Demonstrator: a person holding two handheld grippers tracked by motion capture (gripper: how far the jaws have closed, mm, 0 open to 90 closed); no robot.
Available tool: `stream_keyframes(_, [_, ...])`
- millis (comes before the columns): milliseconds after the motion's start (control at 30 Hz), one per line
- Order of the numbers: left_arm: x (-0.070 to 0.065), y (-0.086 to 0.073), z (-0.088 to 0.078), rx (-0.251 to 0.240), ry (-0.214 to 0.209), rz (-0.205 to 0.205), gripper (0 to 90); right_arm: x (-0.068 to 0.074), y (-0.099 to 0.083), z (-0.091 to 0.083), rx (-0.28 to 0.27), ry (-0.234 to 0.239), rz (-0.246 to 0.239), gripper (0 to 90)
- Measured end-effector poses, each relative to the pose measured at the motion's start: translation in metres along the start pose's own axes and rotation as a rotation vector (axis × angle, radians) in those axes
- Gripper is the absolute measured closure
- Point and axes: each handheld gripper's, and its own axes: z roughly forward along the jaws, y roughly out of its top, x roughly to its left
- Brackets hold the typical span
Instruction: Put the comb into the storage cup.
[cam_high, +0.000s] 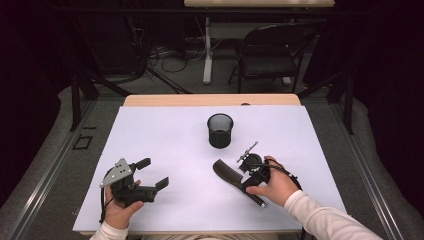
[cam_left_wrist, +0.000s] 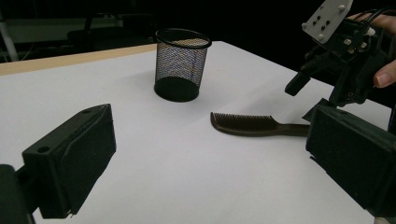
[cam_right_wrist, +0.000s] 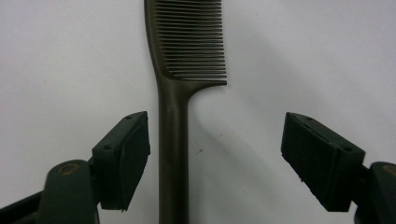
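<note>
Comb (cam_high: 231, 175) lies flat near the surface's (cam_high: 165, 140) right front edge, not yet grasped. Right gripper (cam_right_wrist: 215, 158) straddles its handle, jaws wide, pads clear. Left gripper (cam_high: 151, 173) wide, empty. Mesh cup (cam_high: 220, 130) stands empty; pickup remains.

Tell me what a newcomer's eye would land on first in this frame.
Most likely the dark comb lying flat on the white table, right of centre on the near side. The right gripper hangs over its handle with open jaws on either side of it, one pad close beside it, neither pressing. Next would be the black mesh cup standing upright beyond the comb, and the left gripper held open at the near left.
</note>
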Motion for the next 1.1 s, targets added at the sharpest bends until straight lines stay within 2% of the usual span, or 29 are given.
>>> stream_keyframes(267, [0.0, 0.0, 0.0, 0.002, -0.002, 0.001, 1.7, 0.003, 0.005, 0.007, 0.041, 0.023, 0.032, 28.6])
stream_keyframes(300, [0.0, 0.0, 0.0, 0.002, -0.001, 0.0, 1.7, 0.003, 0.005, 0.008, 0.065, 0.028, 0.05, 28.8])
stream_keyframes(400, [0.0, 0.0, 0.0, 0.002, -0.002, 0.0, 1.7, 0.004, 0.006, 0.01, 0.085, 0.041, 0.06, 32.8])
stream_keyframes(500, [0.0, 0.0, 0.0, 0.0, -0.002, 0.0, 1.7, 0.005, 0.006, 0.012, 0.09, 0.041, 0.047, 36.1])
stream_keyframes(633, [0.0, 0.0, 0.0, 0.0, -0.003, 0.0, 1.7, 0.006, 0.006, 0.014, 0.129, 0.065, 0.074, 40.8])
stream_keyframes(733, [0.0, 0.0, 0.0, 0.001, -0.003, 0.001, 1.6, 0.006, 0.007, 0.014, 0.152, 0.064, 0.06, 44.6])
stream_keyframes(767, [0.0, 0.0, 0.0, 0.002, -0.003, 0.002, 1.7, 0.006, 0.006, 0.016, 0.139, 0.067, 0.067, 45.8])
stream_keyframes(900, [0.0, 0.0, 0.0, 0.001, -0.003, 0.002, 1.7, 0.006, 0.006, 0.017, 0.169, 0.081, 0.065, 50.6])
stream_keyframes(933, [0.0, 0.0, 0.0, 0.001, -0.003, 0.001, 1.7, 0.006, 0.005, 0.019, 0.138, 0.084, 0.066, 51.6])
stream_keyframes(967, [0.0, 0.0, 0.0, 0.002, -0.003, 0.001, 1.6, 0.007, 0.005, 0.019, 0.158, 0.087, 0.062, 52.6])
stream_keyframes(1067, [0.0, 0.0, 0.0, 0.005, -0.004, 0.002, 1.7, 0.008, 0.005, 0.02, 0.168, 0.085, 0.058, 54.1])
stream_keyframes(1100, [0.0, 0.0, 0.0, 0.005, -0.004, 0.003, 1.7, 0.008, 0.006, 0.019, 0.19, 0.083, 0.048, 54.5])
